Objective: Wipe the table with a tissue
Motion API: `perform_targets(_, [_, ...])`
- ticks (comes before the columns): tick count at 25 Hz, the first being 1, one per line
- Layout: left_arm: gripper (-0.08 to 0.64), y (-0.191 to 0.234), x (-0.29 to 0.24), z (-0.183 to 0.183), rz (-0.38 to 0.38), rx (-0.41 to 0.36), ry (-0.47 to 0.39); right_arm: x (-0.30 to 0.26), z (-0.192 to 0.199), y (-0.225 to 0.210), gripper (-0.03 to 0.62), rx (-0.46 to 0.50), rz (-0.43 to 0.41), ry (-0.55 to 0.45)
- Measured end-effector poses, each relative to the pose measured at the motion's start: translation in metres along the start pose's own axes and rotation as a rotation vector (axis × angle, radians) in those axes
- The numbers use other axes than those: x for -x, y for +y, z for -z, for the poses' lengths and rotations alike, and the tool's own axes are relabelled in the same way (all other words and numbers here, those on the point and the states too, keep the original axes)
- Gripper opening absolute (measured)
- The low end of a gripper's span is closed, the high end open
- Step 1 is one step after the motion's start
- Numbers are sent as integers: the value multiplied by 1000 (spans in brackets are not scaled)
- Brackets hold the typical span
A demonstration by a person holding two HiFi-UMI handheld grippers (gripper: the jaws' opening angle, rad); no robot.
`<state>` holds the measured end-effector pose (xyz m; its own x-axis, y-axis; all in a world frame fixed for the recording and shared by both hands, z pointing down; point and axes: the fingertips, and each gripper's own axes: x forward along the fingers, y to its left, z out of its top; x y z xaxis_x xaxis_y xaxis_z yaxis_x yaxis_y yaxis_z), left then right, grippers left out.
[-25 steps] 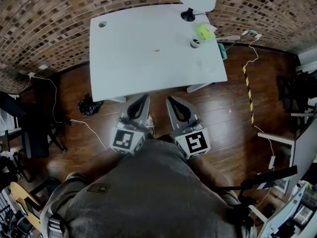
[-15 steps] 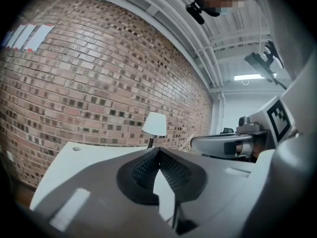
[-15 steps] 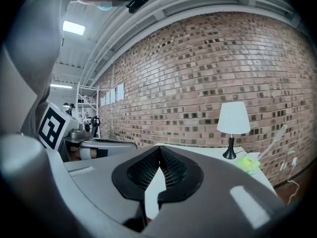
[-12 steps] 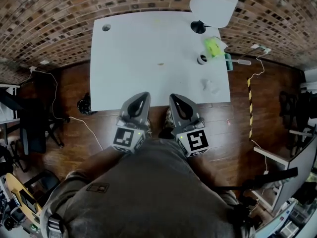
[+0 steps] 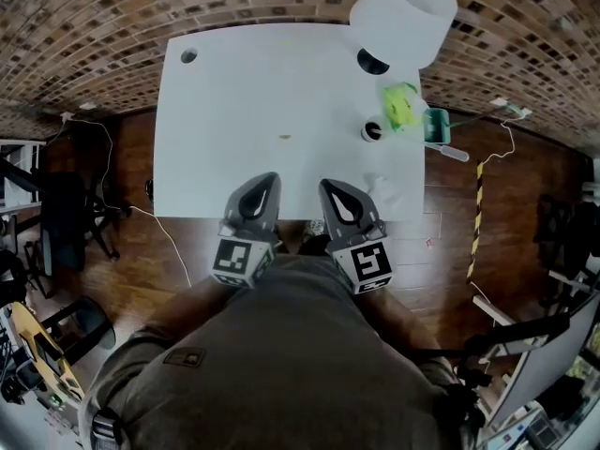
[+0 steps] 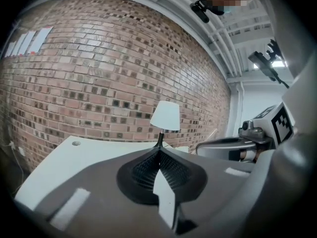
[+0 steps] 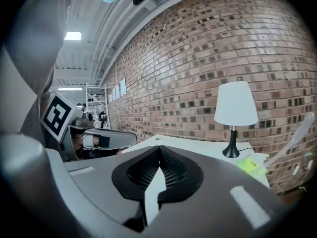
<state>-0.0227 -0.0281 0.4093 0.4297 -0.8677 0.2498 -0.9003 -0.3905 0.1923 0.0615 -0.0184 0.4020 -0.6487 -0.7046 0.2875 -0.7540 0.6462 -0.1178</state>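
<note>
Jaws on the left gripper (image 5: 270, 180) and right gripper (image 5: 326, 187) were closed and empty; both had advanced to the table (image 5: 234, 101), tissue (image 5: 381, 191) not yet grasped.

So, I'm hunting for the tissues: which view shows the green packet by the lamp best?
The head view: from above, the green packet lies in plain view on the table near the lamp. The right gripper view shows only a low, foreshortened green sliver right of the lamp. The left gripper view doesn't show it.
</note>
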Motion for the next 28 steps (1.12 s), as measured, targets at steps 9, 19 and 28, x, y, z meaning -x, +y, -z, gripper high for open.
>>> perform_targets(9, [1, 1, -19, 5, 9, 13, 73, -20, 14, -19, 12, -22, -16, 56])
perform_targets(19, [0, -28, -48, 33, 114, 21, 165, 27, 122, -93, 126, 104, 134, 361])
perform_targets(28, [1, -51, -66, 52, 161, 8, 248, 68, 203, -138, 223, 220, 75, 665])
